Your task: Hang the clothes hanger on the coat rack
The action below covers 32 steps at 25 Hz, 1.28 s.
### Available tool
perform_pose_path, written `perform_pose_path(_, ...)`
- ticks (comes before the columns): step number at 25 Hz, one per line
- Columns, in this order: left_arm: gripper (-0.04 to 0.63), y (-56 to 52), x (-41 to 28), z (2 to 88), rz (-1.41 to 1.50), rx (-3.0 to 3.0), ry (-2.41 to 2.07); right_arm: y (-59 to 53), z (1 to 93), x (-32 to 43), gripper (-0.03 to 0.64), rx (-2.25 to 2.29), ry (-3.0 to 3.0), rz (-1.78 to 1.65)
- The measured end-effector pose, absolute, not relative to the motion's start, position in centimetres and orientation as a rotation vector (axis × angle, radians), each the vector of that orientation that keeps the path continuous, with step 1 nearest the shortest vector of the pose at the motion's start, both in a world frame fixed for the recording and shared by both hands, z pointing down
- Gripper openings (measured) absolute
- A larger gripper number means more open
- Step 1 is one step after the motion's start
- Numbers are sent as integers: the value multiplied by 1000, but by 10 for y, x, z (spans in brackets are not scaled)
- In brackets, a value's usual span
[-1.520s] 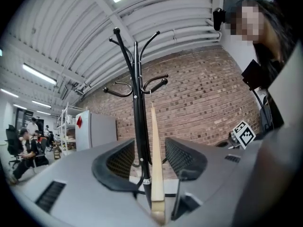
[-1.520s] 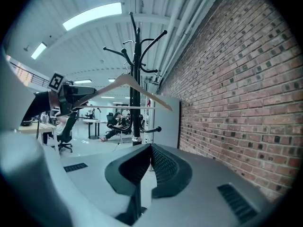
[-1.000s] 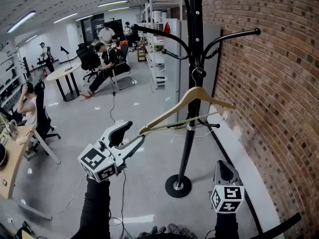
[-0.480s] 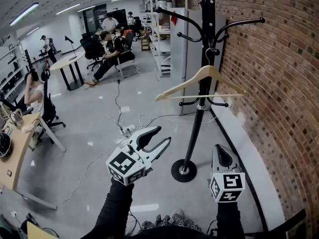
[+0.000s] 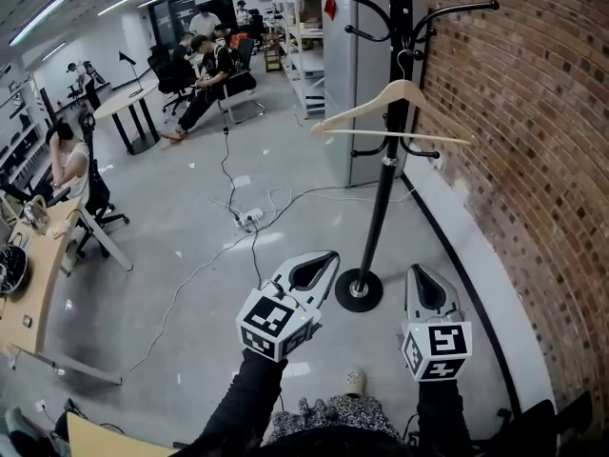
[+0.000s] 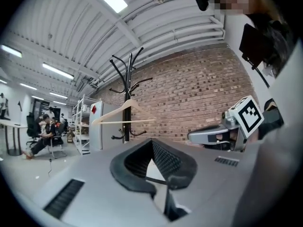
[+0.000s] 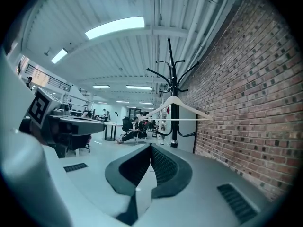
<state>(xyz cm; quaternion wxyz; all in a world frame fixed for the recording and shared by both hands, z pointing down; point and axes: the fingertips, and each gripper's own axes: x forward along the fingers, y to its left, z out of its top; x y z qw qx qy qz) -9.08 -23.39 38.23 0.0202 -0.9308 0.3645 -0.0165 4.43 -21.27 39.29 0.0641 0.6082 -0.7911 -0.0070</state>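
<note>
A pale wooden hanger (image 5: 363,114) hangs by its hook from a branch of the black coat rack (image 5: 384,208), next to the brick wall. No gripper touches it. Both grippers are low, well back from the rack's round base (image 5: 359,290). My left gripper (image 5: 326,258) is shut with nothing in it, and so is my right gripper (image 5: 424,274). In the left gripper view the shut jaws (image 6: 152,142) point towards the hanger (image 6: 109,122) and rack (image 6: 126,79). The right gripper view shows its shut jaws (image 7: 151,147) with the hanger (image 7: 180,119) far ahead.
A brick wall (image 5: 533,160) runs along the right. Cables and a power strip (image 5: 249,219) lie on the floor left of the rack. A white cabinet (image 5: 366,84) and shelves stand behind it. People sit on chairs by a round table (image 5: 128,112), and a desk (image 5: 29,293) stands at the left.
The left gripper was open at the hanger's left end; it has drawn back, sunk and shut. Both grippers now sit farther from the rack. The hanger hangs more level.
</note>
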Motion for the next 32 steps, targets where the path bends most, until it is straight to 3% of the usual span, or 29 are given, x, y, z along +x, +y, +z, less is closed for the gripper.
perform_pose_path(11, 8, -207, -112, 407, -117, -2795, 1501, -181, 369, 63, 9, 1879, -2436, -84)
perform_pose_path(32, 8, -110, -15, 397, -139, -2637, 1620, -82, 367, 151, 8, 1824, -2507, -88)
